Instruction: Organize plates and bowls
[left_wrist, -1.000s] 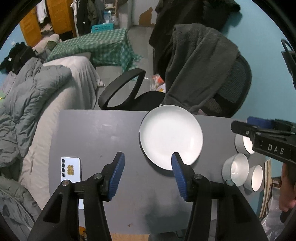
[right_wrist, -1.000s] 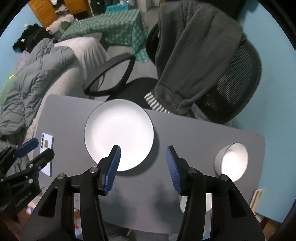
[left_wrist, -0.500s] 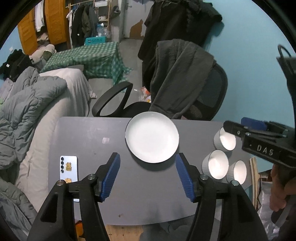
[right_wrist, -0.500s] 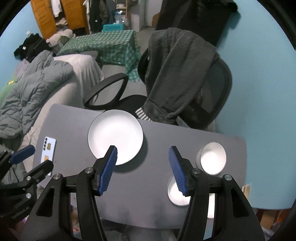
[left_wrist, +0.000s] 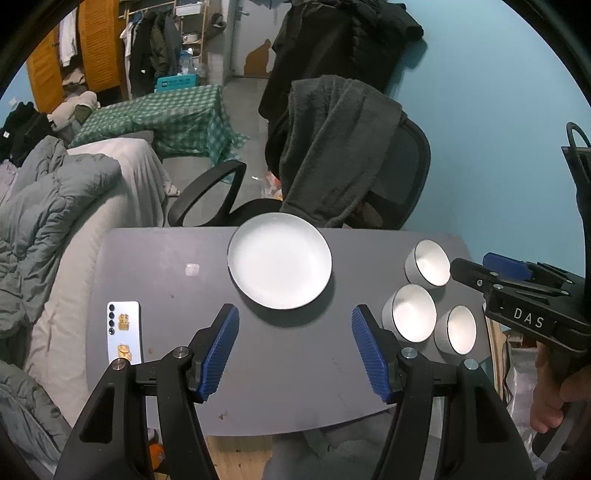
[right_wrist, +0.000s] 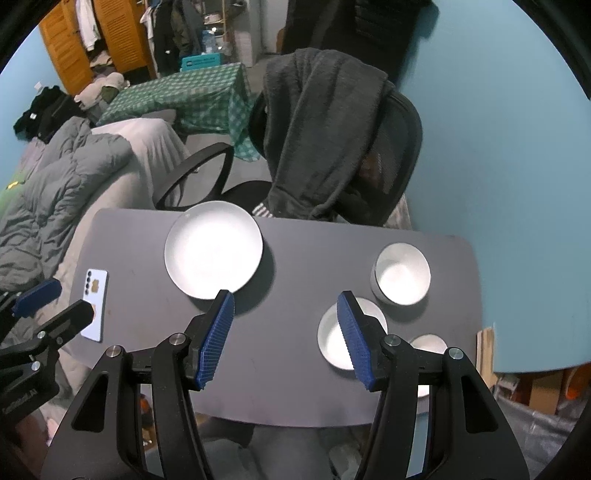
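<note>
A white plate (left_wrist: 279, 260) lies at the far middle of the grey table (left_wrist: 295, 387). Three white bowls stand in a cluster at the right: one at the back (left_wrist: 428, 263), one in the middle (left_wrist: 410, 312), one at the front (left_wrist: 456, 329). My left gripper (left_wrist: 294, 310) hovers high above the table, open and empty, in front of the plate. My right gripper (right_wrist: 285, 299) hangs open and empty between the plate (right_wrist: 213, 254) and the bowls. Its right finger hides part of the middle bowl (right_wrist: 332, 343). The back bowl (right_wrist: 400, 273) shows whole.
A white phone (left_wrist: 125, 332) lies at the table's left edge. Behind the table stands an office chair (left_wrist: 402, 173) with a dark fleece (left_wrist: 332, 147) over it. A bed with a grey duvet (left_wrist: 48, 206) runs along the left. The wall on the right is blue.
Both grippers have risen and drawn back from the table, so plate and bowls look smaller. The left jaws have spread wider. All three bowls now show in both views.
</note>
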